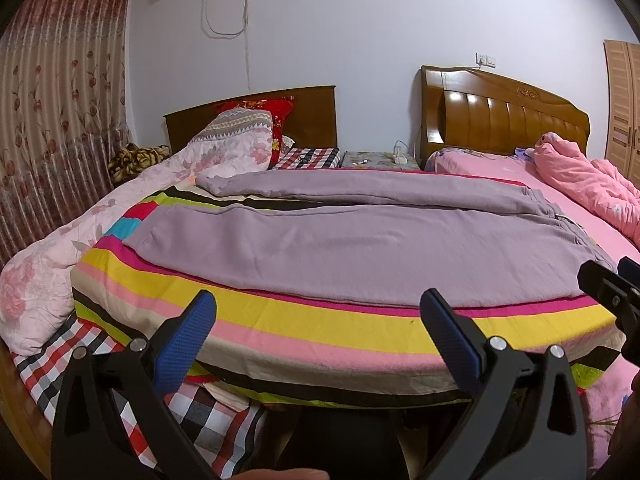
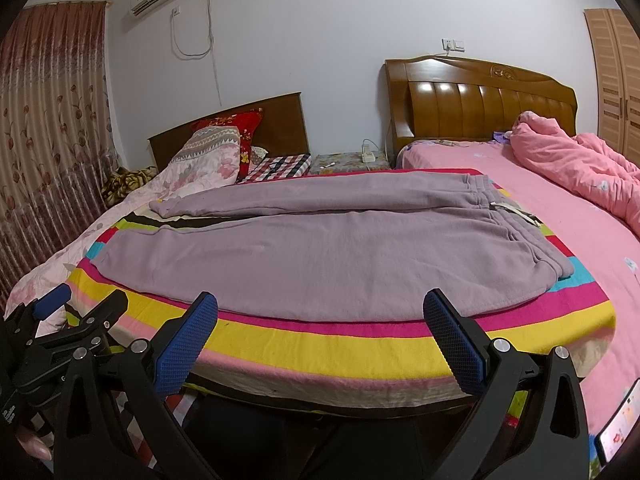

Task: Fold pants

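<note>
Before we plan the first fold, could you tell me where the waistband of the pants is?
In both views the waistband lies at the right end of the pants, spread flat on the striped blanket, beside the pink sheet.

The purple pants (image 2: 320,248) are lying flat on a striped blanket (image 2: 340,340), waistband to the right. The right claw (image 2: 320,340) is hovering open near the blanket's front edge, holding nothing.
</note>
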`<state>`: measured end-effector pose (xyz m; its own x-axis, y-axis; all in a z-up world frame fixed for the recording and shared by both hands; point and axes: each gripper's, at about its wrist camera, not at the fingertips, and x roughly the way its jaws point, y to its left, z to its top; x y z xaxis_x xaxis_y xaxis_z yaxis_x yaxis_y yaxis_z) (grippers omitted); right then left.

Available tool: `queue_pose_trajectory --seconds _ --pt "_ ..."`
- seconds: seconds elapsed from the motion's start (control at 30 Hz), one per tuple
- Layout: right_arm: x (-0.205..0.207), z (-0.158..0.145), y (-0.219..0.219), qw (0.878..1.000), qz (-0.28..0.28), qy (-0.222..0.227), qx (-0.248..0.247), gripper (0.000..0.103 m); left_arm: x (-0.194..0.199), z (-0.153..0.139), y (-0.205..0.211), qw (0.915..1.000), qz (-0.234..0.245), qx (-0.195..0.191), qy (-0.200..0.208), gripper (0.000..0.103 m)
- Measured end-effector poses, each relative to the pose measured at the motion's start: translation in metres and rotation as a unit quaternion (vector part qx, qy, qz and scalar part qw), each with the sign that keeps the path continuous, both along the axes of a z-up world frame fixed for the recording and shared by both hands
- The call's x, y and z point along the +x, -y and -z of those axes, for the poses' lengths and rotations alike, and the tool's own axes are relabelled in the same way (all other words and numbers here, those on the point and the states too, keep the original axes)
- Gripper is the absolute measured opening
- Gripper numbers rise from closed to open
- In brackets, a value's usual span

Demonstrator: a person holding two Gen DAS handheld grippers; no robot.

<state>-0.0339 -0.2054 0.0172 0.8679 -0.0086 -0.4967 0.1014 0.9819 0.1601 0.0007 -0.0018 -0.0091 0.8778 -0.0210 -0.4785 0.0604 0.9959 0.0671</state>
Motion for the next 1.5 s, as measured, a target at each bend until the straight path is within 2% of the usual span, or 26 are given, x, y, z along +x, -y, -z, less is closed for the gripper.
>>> queue_pose_trajectory --seconds 1.3,1.5 --pt "0.001 0.002 -0.002 1.000 -0.002 -0.002 0.004 0.099 -0.002 0.005 0.000 1.0000 0.004 0.002 -0.008 0.102" --pt "0.012 0.009 0.002 1.000 -0.007 -0.010 -0.001 0.099 0.019 0.007 0.008 0.9997 0.015 0.011 -0.014 0.102"
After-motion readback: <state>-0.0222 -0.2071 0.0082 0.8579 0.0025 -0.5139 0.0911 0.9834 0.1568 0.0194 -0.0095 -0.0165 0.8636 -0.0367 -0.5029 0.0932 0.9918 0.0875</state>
